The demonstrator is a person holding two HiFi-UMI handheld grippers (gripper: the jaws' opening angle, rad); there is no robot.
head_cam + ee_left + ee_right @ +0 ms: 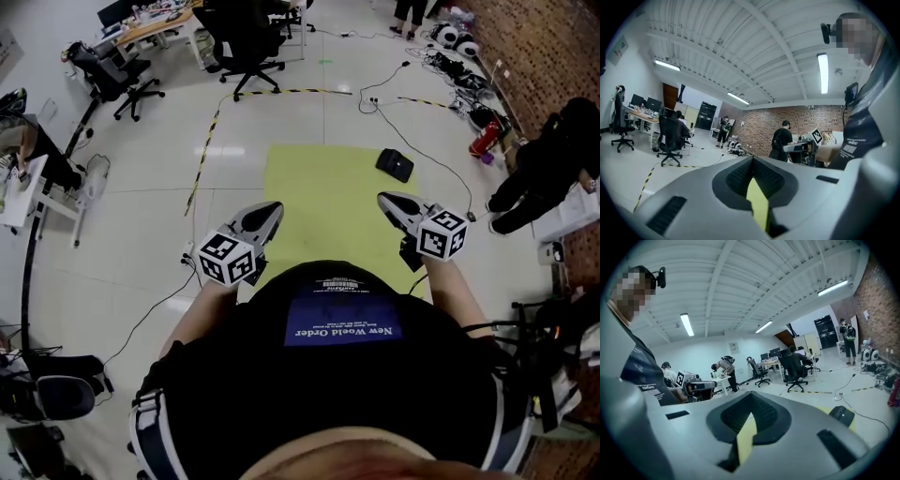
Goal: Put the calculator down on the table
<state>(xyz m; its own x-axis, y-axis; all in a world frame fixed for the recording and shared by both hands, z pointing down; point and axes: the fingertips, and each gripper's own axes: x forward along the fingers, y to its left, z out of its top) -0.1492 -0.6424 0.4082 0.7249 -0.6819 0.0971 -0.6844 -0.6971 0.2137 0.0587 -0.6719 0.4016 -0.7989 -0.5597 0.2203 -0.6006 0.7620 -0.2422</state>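
Seen from above, a person in a dark shirt (328,375) holds two handheld grippers out in front at about waist height, roughly level. The left gripper (270,210) has its jaws pressed together with nothing between them; its own view shows the ribbed pads meeting, with only a sliver of yellow-green below. The right gripper (387,200) is the same, pads together and empty. Both tips hang over the near part of a yellow-green table top (309,187). Toward its far right corner lies a small dark flat object, taken to be the calculator (395,165), flat on the surface, inside the edges, well apart from both grippers. Its keys are too small to make out. Beyond the table are pale floor, a line of black-and-yellow striped tape (204,155) and a black office chair (248,42). The calculator lies on the table as the task asks, with neither gripper on it. This fits a calculator that has been set down and let go, and equally one lying there ahead of being lifted. Either way, good handling here probably means keeping both grippers high enough over the surface that no sweep knocks the calculator toward the nearby right edge.
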